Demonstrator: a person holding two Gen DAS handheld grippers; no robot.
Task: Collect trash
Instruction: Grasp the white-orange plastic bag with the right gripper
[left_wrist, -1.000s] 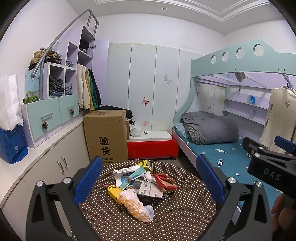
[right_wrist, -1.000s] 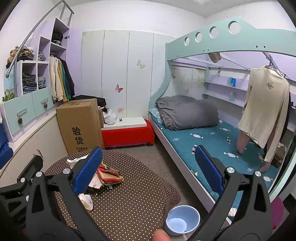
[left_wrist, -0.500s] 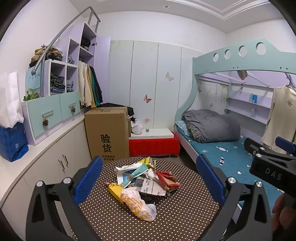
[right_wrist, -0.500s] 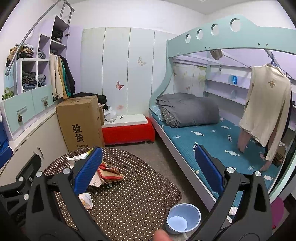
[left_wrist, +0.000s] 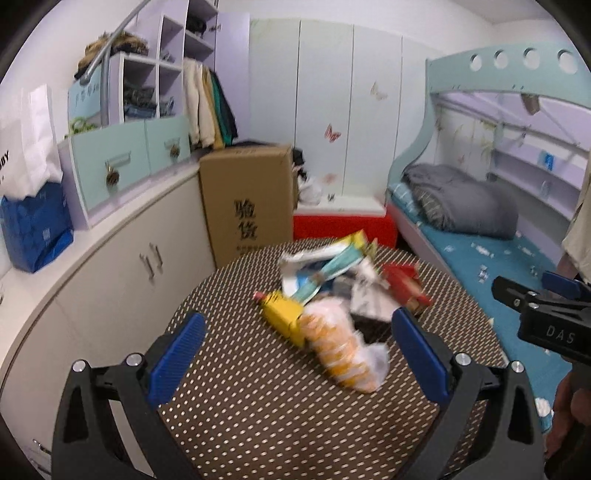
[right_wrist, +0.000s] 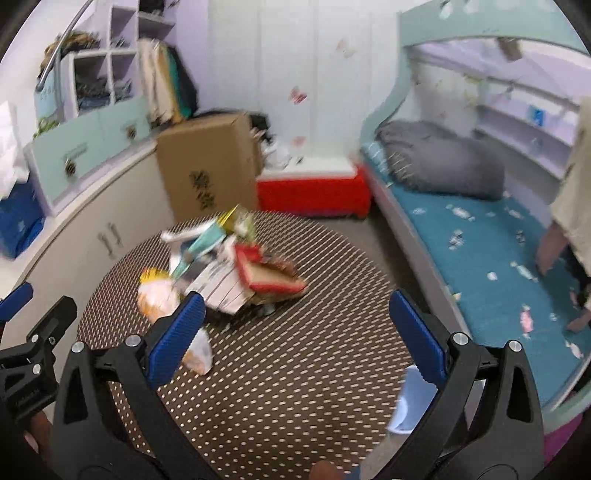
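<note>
A pile of trash (left_wrist: 332, 291) lies on a round brown polka-dot table (left_wrist: 258, 406): an orange-and-white plastic bag (left_wrist: 343, 347), a yellow carton (left_wrist: 282, 314), teal and white wrappers, papers and a red cardboard piece (left_wrist: 404, 286). My left gripper (left_wrist: 299, 354) is open and empty, just short of the orange bag. My right gripper (right_wrist: 295, 336) is open and empty above the table, to the right of the pile (right_wrist: 225, 269). The red cardboard piece (right_wrist: 269, 277) lies ahead of it. Both views are motion-blurred.
A light blue bin (right_wrist: 410, 402) stands on the floor right of the table. A tall cardboard box (left_wrist: 247, 199), a red bench (left_wrist: 343, 225), white cabinets (left_wrist: 110, 280) on the left and a bunk bed (left_wrist: 480, 243) on the right surround the table.
Both grippers have tilted down and moved closer to the table; the trash pile now looks larger and nearer. The right gripper's view has swung left toward the pile. Both stayed open.
</note>
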